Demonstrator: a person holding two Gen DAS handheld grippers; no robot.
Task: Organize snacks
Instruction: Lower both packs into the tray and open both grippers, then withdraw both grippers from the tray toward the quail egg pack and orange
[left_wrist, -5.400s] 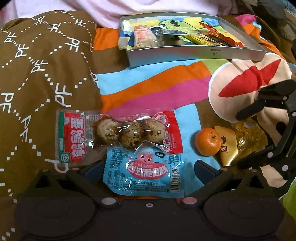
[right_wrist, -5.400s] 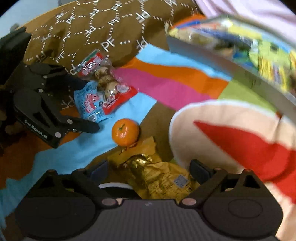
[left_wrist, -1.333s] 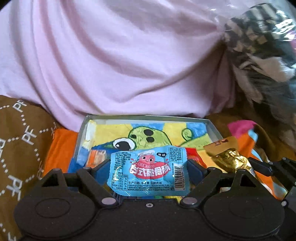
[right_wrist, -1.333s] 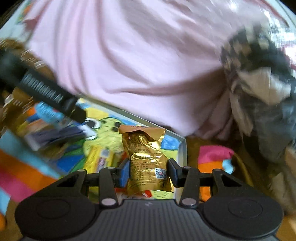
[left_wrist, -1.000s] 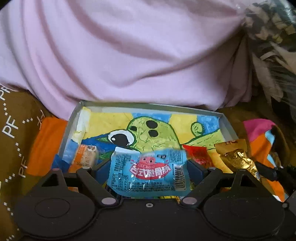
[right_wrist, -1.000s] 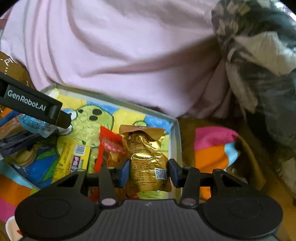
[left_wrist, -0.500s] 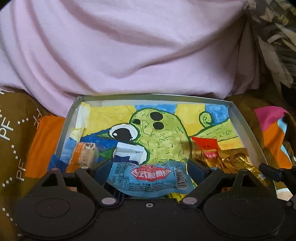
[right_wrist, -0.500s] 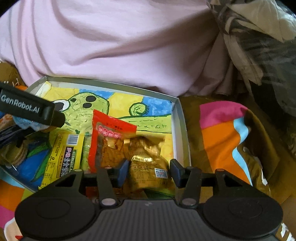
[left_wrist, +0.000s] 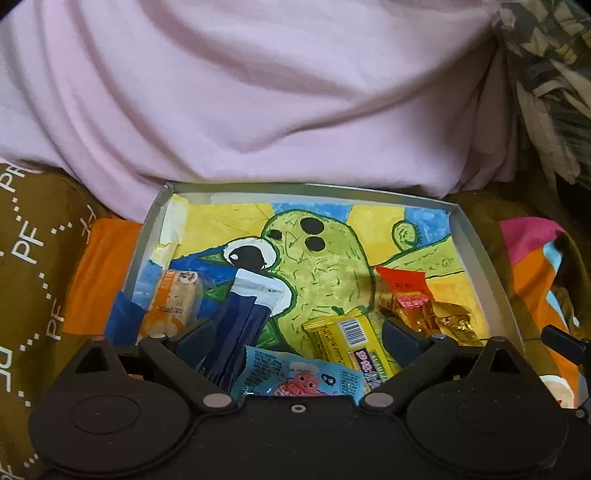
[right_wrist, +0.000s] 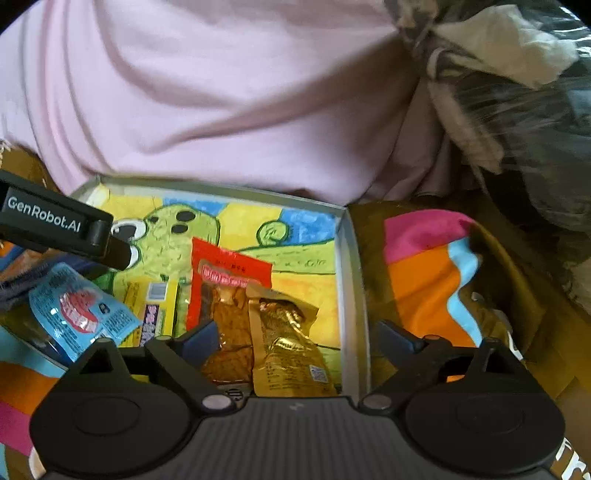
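In the tray (left_wrist: 476, 240), six snack packets lie beneath two opening grippers, nothing clamped.

Snack packets (left_wrist: 343, 347) lie in the tray (left_wrist: 476, 240), cloth (left_wrist: 258, 92) behind it.

Both tools tilt downward side by side — the left tool (left_wrist: 297, 334) and the right tool (right_wrist: 293, 338) each with jaws opening wide, pads pressing on nothing. The left tool's finger (right_wrist: 62, 225) crosses the right view's left edge.

Box (left_wrist: 476, 236) far half bare
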